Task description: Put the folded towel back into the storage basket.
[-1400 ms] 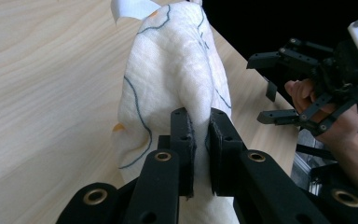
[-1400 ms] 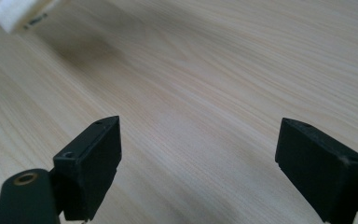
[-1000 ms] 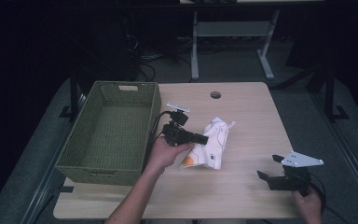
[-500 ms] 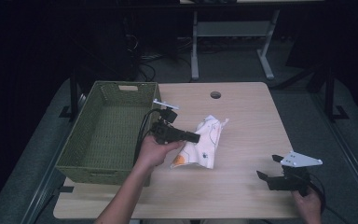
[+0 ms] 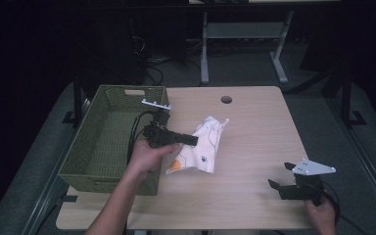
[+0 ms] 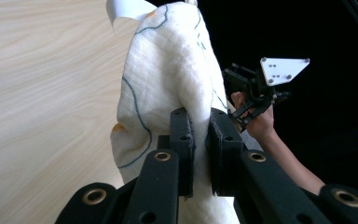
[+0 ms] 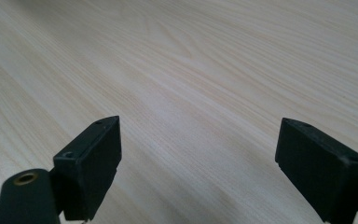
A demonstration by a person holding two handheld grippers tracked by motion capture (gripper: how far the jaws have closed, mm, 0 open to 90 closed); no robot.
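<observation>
My left gripper (image 5: pixel 192 140), clamped on the white printed cloth (image 5: pixel 201 149), has carried it nearer the green woven basket (image 5: pixel 108 139).

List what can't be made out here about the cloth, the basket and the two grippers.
- Cloth: its printed pattern is too small to read in the high view; in the left gripper view the left gripper covers its lower part.
- Basket: the near wall hides the floor behind it in the high view.
- Right gripper: the bottom edge cuts off its body in the right gripper view.
</observation>
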